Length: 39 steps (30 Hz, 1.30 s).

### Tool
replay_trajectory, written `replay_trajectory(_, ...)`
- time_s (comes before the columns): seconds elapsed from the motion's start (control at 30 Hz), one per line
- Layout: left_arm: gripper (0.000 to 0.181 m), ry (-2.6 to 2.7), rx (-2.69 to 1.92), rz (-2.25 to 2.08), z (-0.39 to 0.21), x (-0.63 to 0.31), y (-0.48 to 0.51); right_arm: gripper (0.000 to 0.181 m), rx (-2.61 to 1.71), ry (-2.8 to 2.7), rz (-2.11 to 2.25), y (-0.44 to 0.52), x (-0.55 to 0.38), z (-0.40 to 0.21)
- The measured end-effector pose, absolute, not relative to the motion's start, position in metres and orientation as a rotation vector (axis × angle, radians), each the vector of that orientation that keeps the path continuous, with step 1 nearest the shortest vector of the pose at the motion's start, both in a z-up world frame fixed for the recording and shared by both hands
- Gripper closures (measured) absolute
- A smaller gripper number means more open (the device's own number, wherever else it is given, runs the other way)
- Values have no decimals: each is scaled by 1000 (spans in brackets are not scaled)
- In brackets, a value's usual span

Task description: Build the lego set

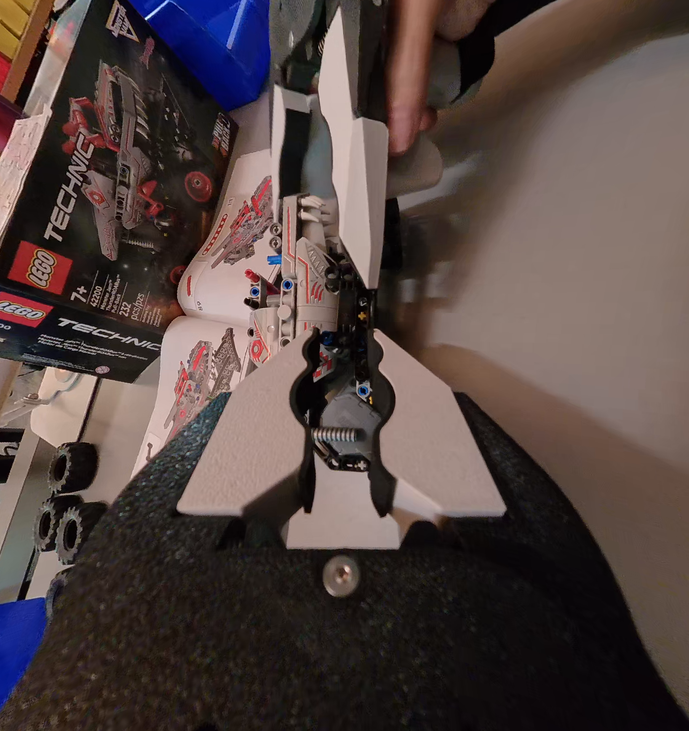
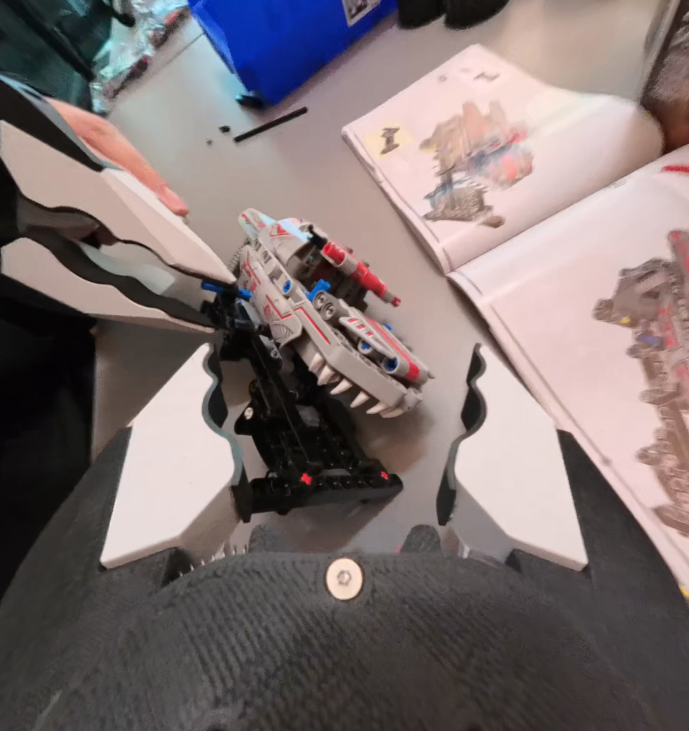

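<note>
**Left hand-held gripper clamps the model, right one spread wide around it**

Left hand-held gripper (image 1: 340, 348) is closed on the black frame of the lego model (image 1: 307, 292); in the right wrist view the same gripper (image 2: 220, 304) comes in from the left edge, its two white fingers pinching the upper end of the black frame with only a thin gap between them. The right hand-held gripper (image 2: 342, 395) stands with its fingers spread wide, holding nothing. The model (image 2: 315, 340) lies between those fingers, close against the left finger (image 2: 168, 455), with bare surface (image 2: 445, 308) showing between it and the right finger. Whether the left finger touches the black frame cannot be told.

The model's grey, red-striped body with its row of white teeth tilts toward the open instruction booklet (image 2: 513, 237), which lies just beside it and fills the right side of that view. Between model and booklet runs a strip of bare surface. Farther back lie a thin black axle (image 2: 271, 123) and a blue bin (image 2: 291, 43).

In the left wrist view the lego box (image 1: 97, 190) stands beyond the booklet (image 1: 232, 245), and four black tyres (image 1: 69, 506) are grouped near the left edge. A person's hand (image 1: 410, 79) holds the right gripper at the top.
</note>
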<state>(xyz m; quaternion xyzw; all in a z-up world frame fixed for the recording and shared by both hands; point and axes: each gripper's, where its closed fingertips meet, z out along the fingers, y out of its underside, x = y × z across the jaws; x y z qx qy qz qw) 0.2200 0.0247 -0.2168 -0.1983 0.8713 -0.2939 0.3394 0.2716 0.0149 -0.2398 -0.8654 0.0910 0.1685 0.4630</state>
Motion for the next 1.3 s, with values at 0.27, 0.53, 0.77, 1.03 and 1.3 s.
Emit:
replay_trajectory(0.27, 160, 2281, -525, -770, -217, 222, 25, 73, -2044, 247, 556, 20, 261, -241)
replay_trajectory(0.53, 160, 2314, -601, -907, -219, 221, 20, 78, -1869, 359, 668, 26, 267, -229)
replay_trajectory(0.77, 160, 2299, -732, -966, -220, 223, 22, 72, -1914, 294, 648, 22, 264, -232)
replay_trajectory(1.03, 160, 2334, -813, -1020, -220, 223, 22, 79, -1913, 336, 610, 25, 269, -232)
replay_trajectory(1.3, 160, 2356, -783, -1072, -219, 219, 20, 83, -1910, 351, 569, 25, 269, -232)
